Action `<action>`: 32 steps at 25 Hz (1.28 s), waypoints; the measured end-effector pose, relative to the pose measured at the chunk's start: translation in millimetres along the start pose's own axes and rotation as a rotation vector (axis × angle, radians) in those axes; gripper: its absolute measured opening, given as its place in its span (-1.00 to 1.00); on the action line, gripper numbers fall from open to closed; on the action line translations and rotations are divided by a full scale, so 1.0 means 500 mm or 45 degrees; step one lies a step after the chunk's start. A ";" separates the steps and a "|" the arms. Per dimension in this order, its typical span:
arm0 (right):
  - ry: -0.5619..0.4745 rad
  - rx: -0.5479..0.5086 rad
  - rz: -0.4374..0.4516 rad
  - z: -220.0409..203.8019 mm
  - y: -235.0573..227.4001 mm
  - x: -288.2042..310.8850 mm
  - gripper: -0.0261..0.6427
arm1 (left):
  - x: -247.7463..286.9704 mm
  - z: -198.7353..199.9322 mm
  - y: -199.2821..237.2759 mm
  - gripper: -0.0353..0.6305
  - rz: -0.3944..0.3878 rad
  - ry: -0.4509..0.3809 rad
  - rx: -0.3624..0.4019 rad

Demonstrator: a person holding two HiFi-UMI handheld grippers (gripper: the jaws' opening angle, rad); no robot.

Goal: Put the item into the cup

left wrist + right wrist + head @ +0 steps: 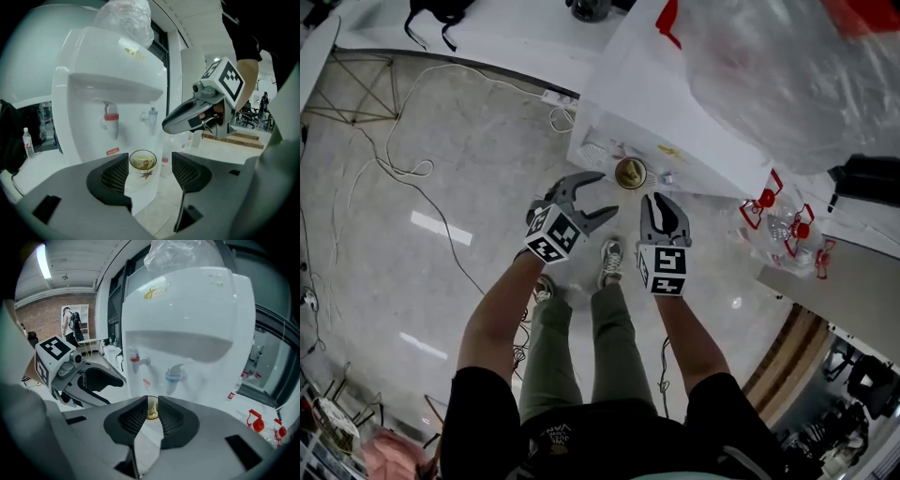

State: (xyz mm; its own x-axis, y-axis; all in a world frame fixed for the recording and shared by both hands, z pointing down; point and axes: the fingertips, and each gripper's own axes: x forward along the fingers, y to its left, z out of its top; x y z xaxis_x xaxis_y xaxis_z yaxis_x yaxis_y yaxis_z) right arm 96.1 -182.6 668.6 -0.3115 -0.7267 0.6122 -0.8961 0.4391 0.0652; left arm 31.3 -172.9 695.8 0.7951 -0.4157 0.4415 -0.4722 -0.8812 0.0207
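A small cup [630, 172] with a flower print stands on the drip tray of a white water dispenser [675, 103]. Inside the cup [143, 161] lies a yellowish item [140, 162]. My left gripper [605, 195] hangs just left of and below the cup, jaws wide open and empty; in the left gripper view [150, 176] the cup shows between them, further off. My right gripper [662, 199] is close to the cup's right, jaws drawn almost together with nothing in them. Through their narrow slit [151, 412] a strip of the cup [152, 405] is visible.
Red tap [111, 123] and blue tap [151, 115] jut out above the cup. A clear plastic bag [787, 66] covers the dispenser top. Red-handled plastic items [783, 225] lie to the right. Cables [403, 169] trail over the shiny floor. The person's shoes [609, 262] stand below the grippers.
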 end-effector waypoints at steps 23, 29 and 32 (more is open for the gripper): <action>-0.276 0.237 -0.073 0.193 0.044 -0.440 -0.75 | -0.355 0.389 -0.190 -0.52 0.156 -0.269 0.060; -0.327 0.217 -0.065 0.230 0.064 -0.528 -0.75 | -0.454 0.480 -0.240 -0.67 0.198 -0.392 0.081; -0.339 0.212 -0.049 0.236 0.087 -0.569 -0.75 | -0.503 0.510 -0.269 -0.71 0.213 -0.448 0.059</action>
State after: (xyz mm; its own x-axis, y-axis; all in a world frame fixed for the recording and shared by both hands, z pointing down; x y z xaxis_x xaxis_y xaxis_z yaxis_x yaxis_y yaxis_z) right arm 108.5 -19.0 404.4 -0.3287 -0.8635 0.3826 -0.9413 0.3323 -0.0589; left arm -8.0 -7.3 353.4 0.7944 -0.5989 0.1007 -0.5949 -0.8008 -0.0698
